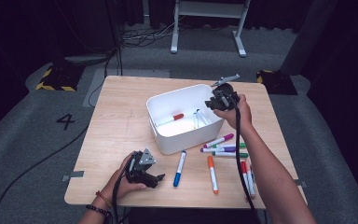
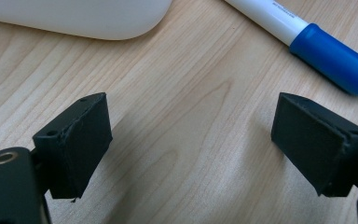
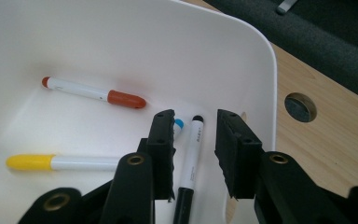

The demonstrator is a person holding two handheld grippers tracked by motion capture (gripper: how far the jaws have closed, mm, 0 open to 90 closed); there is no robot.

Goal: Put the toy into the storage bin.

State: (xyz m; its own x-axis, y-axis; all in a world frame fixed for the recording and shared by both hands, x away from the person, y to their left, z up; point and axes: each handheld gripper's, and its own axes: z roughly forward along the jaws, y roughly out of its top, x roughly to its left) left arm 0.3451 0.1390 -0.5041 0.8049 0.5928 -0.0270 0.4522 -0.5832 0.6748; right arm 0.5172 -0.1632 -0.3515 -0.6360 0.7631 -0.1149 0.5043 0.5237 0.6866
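On the light wooden table (image 1: 121, 126), the white rounded plastic bin (image 1: 168, 140) stood near the middle, toward the far side. Over its right rim the right tongs (image 1: 216, 103) hung from the person's right hand (image 1: 235, 112), pointing down into the bin; in the right gripper view these tongs (image 3: 195, 151) stood parted and released, with a black-capped white marker (image 3: 190, 163) lying on the bin floor between the jaws, untouched as far as could be told. A light-blue-tipped marker (image 3: 179, 125) lay just beside it, mostly hidden behind the left jaw. Farther left in the bin (image 3: 261, 60) lay a red-capped white marker (image 3: 93, 92) and, nearer, a yellow-capped white marker (image 3: 60, 162).

At the near left edge of the table, the left tongs (image 1: 153, 178) rested in the person's left hand (image 1: 123, 179), spread wide and holding nothing above bare wood (image 2: 186, 116). Just right of them lay a blue-capped white marker (image 1: 180, 169), which in the left gripper view (image 2: 321, 46) sat beyond the right jaw. Right of that lay an orange-capped white marker (image 1: 212, 173), and further loose markers (image 1: 226, 148) lay scattered at the near right of the bin.
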